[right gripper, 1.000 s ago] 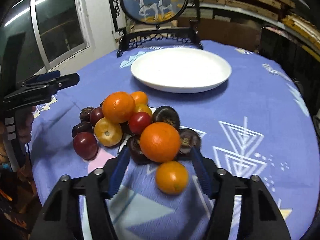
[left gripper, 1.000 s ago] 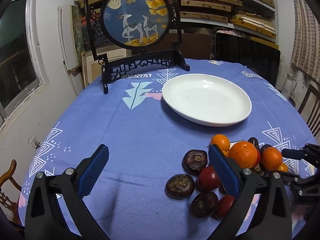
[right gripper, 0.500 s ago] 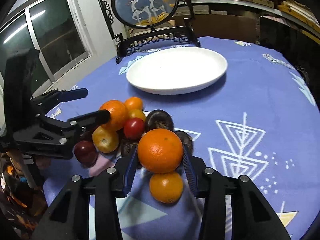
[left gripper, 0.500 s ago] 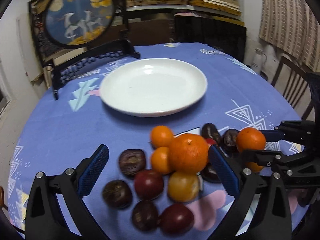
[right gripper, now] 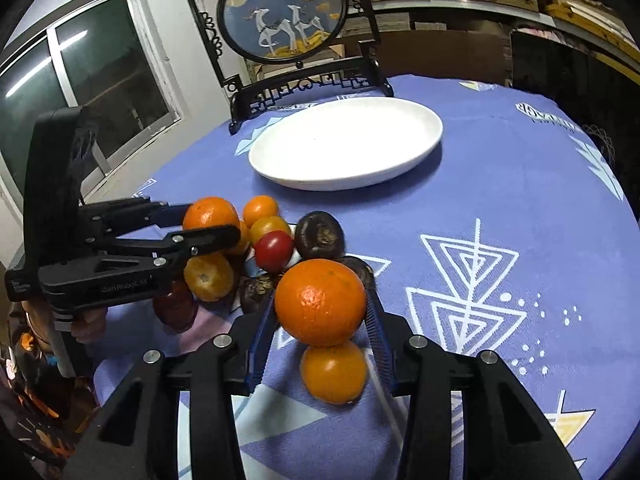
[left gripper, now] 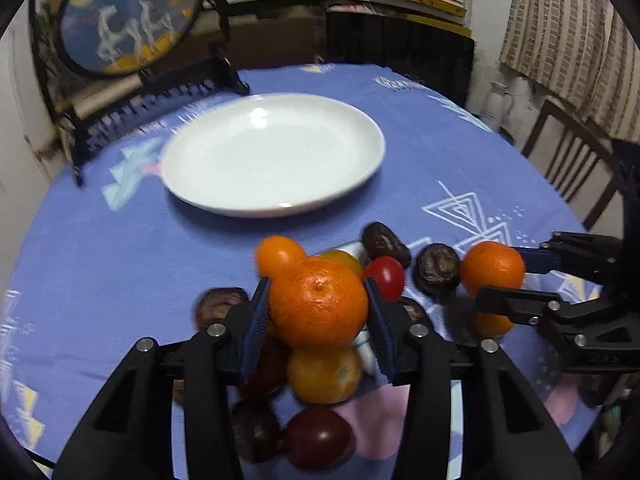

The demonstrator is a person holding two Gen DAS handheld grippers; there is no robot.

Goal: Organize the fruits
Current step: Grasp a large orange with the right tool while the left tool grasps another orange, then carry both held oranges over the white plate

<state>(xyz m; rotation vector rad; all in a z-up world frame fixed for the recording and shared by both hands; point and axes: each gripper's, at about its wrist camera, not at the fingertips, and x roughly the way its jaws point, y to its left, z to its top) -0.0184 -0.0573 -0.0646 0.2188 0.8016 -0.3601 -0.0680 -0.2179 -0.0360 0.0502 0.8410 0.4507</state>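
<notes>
My left tongs (left gripper: 318, 306) just closed on an orange (left gripper: 318, 308) atop the fruit pile (left gripper: 320, 376), my right tongs (right gripper: 320, 312) gripping another orange (right gripper: 320, 301) at the pile's right edge, white plate (left gripper: 224, 196) bare beyond, far on the blue-clothed counter (right gripper: 520, 200)

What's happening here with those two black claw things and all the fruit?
A person is sorting fruit with a handheld gripper in each hand. The left gripper has just closed on one large orange; the right gripper grips another orange. The white plate behind the pile has no fruit on it.
</notes>
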